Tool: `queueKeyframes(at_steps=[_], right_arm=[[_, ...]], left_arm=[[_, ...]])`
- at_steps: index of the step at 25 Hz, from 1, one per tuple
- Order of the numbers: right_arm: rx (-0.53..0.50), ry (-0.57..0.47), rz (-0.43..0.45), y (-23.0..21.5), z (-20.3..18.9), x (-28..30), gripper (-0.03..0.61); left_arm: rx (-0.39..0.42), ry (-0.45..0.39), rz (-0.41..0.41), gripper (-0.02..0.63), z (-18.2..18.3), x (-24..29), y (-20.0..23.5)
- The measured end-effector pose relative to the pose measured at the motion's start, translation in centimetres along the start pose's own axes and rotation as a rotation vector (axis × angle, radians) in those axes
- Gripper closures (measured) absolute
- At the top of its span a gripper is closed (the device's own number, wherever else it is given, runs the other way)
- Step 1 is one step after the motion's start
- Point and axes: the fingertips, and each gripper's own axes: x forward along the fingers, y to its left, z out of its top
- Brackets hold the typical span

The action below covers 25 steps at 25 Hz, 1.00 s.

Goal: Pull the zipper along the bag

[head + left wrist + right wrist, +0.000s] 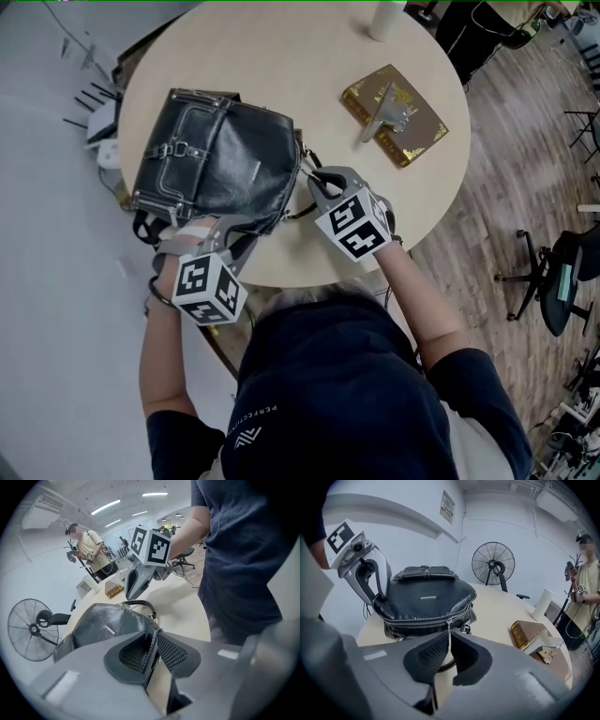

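Note:
A black leather bag (216,155) lies on the round beige table (281,56), its zipper (422,619) running along the side that faces me. My left gripper (195,230) is at the bag's near left corner. In the left gripper view its pads (171,654) lie against a stitched rim of the bag (108,620), shut on it. My right gripper (319,178) is at the bag's right end. In the right gripper view the thin zipper pull (449,627) hangs from the slider down between the pads, and the right gripper (449,644) is shut on it.
A brown book with gold trim (394,114) lies on the right of the table with a metal tool (382,111) on it. A white cylinder (386,19) stands at the far edge. Office chairs (562,281) stand to the right. A floor fan (493,564) and a person (587,583) are beyond the table.

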Motion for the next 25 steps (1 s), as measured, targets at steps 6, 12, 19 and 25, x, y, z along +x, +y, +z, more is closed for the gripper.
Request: queueKeyframes(at_steps=[6, 12, 19, 25], right_arm=[[0.028, 0.001, -0.021, -0.2, -0.5, -1.4, 0.554], [0.084, -0.007, -0.034, -0.1, -1.0, -3.0, 0.554], [0.137, -0.014, -0.038, 0.5, -1.2, -4.7, 0.555], [0.201, -0.043, -0.039, 0.4, -0.9, -6.4, 0.575]], left_arm=[[-0.064, -0.065, -0.015, 0.476, 0.7, -1.2, 0.0], [-0.125, -0.129, 0.078, 0.493, 1.1, -2.9, 1.7], [-0.317, -0.170, 0.194, 0.595, 0.6, -2.6, 3.4], [-0.539, -0.284, 0.201, 0.595, 0.7, -3.2, 4.2]])
